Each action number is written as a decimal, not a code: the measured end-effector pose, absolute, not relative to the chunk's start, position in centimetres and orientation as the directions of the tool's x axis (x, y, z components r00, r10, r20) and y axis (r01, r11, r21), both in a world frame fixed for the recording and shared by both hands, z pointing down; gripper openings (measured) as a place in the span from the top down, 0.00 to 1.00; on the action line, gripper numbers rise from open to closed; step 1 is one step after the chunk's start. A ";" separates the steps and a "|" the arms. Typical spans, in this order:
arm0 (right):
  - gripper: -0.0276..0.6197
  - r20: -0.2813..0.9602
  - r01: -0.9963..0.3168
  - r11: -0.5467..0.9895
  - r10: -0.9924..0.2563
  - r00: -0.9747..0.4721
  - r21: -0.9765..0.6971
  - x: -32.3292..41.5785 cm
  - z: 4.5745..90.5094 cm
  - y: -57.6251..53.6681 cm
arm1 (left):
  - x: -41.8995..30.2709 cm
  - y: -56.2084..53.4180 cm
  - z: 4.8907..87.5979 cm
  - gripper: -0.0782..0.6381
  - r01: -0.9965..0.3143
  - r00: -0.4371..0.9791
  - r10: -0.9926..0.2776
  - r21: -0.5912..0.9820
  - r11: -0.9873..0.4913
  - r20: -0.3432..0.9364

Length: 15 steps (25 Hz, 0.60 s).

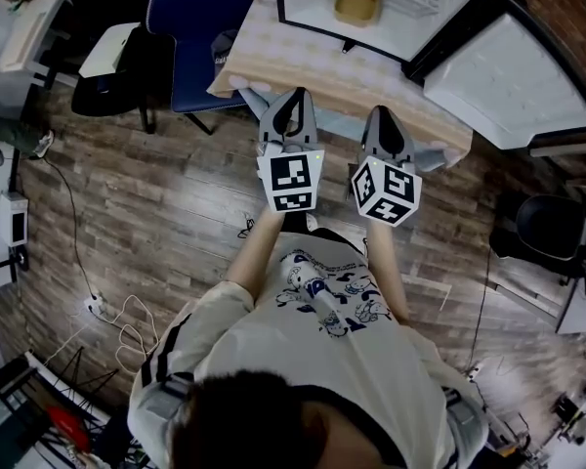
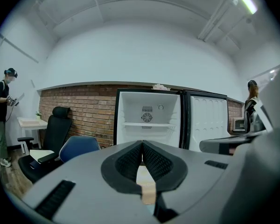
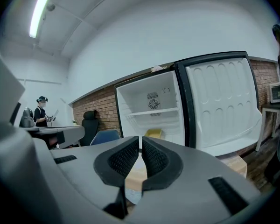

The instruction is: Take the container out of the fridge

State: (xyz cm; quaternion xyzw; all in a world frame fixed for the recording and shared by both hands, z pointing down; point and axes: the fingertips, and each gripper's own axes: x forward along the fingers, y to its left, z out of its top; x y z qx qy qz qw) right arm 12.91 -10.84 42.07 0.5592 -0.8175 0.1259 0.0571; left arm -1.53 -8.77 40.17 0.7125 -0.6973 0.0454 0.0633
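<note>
The small fridge [image 1: 371,8] stands with its door wide open on a low table [image 1: 342,71] with a checked cloth. A yellow container [image 1: 356,3] sits on the fridge floor and also shows as the container [image 3: 154,133] just above my right jaws. In the left gripper view my own jaws hide it. My left gripper [image 1: 291,115] and right gripper [image 1: 386,130] hover side by side at the table's near edge, short of the fridge. Both are shut with nothing between the jaws: left gripper [image 2: 142,146], right gripper [image 3: 140,141].
The open fridge door [image 1: 513,81] swings out to the right. A blue chair [image 1: 190,27] and a black office chair [image 1: 117,66] stand left of the table. Cables [image 1: 117,320] lie on the wood floor. A person [image 2: 4,111] stands far left, another person [image 2: 252,101] at the right.
</note>
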 end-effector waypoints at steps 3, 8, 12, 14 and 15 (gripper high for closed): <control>0.90 0.241 -0.932 0.331 -0.902 -0.358 -0.145 12.4 42.3 -13.1 | -2.2 -11.1 40.4 0.87 -0.999 0.034 -0.987 0.032 -0.029 0.159; 0.90 0.246 -0.937 0.312 -0.907 -0.342 -0.153 11.2 42.7 -17.4 | -3.1 -16.0 40.6 0.87 -0.998 0.063 -0.984 0.040 -0.057 0.164; 0.90 0.256 -0.945 0.287 -0.913 -0.319 -0.157 10.4 42.9 -20.8 | -3.6 -19.7 40.6 0.87 -0.995 0.091 -0.981 0.051 -0.083 0.171; 0.90 0.260 -0.948 0.275 -0.915 -0.309 -0.159 9.9 42.9 -22.3 | -3.8 -21.3 40.8 0.87 -0.993 0.107 -0.978 0.059 -0.098 0.179; 0.90 0.262 -0.950 0.270 -0.916 -0.304 -0.159 9.7 43.0 -23.0 | -3.9 -22.0 41.0 0.87 -0.993 0.113 -0.976 0.062 -0.104 0.184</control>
